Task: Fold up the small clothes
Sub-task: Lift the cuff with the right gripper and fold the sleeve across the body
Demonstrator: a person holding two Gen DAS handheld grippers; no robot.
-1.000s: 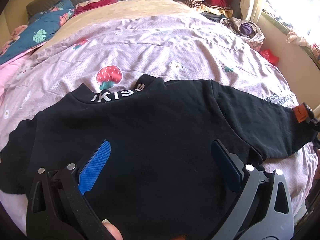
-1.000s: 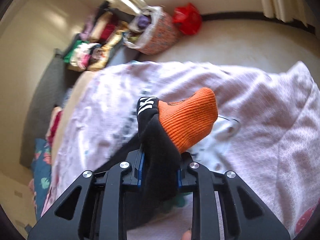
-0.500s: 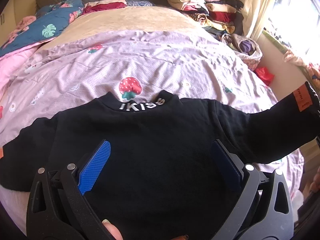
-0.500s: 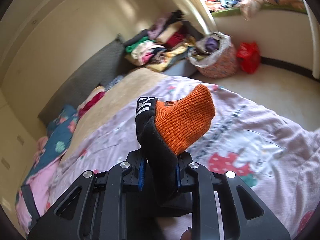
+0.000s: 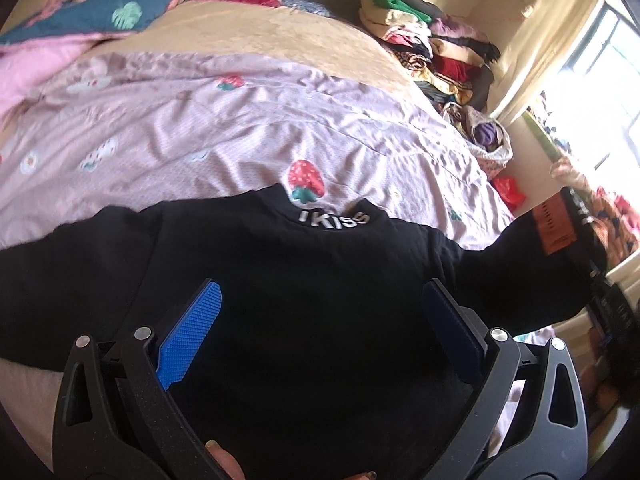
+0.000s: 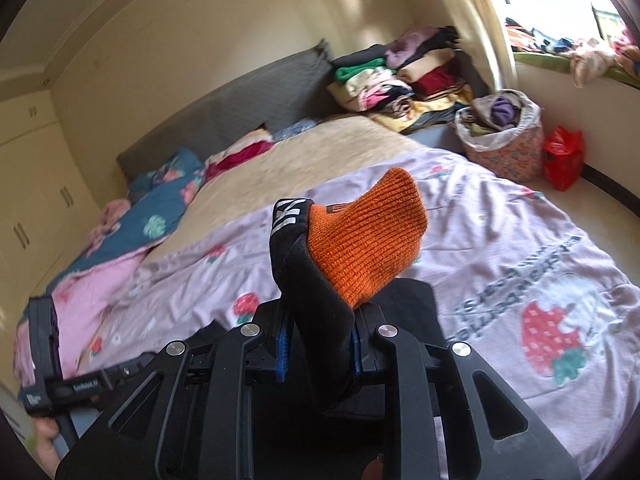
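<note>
A black sweater (image 5: 304, 288) with white collar lettering lies spread on the lilac strawberry quilt (image 5: 224, 128). My left gripper (image 5: 320, 288) hovers open over its body, blue pads (image 5: 188, 340) wide apart and nothing between them. The sweater's right sleeve rises off the bed at the right edge, showing its orange cuff (image 5: 554, 224). In the right wrist view my right gripper (image 6: 320, 344) is shut on that sleeve just below the orange knit cuff (image 6: 368, 240), which sticks up above the jaws. The left gripper's body (image 6: 44, 360) shows at the lower left, with a hand under it.
Stacks of folded clothes (image 6: 400, 76) stand beside the grey headboard. A floral basket (image 6: 504, 136) of clothes and a red bag (image 6: 564, 160) sit on the floor by the window. Blue and pink bedding (image 5: 80, 28) is heaped at the bed's far left.
The right gripper has lifted the sleeve off the quilt and rolled, so its view swung from the floor to the headboard. The left gripper has shifted over the sweater and stayed open.
</note>
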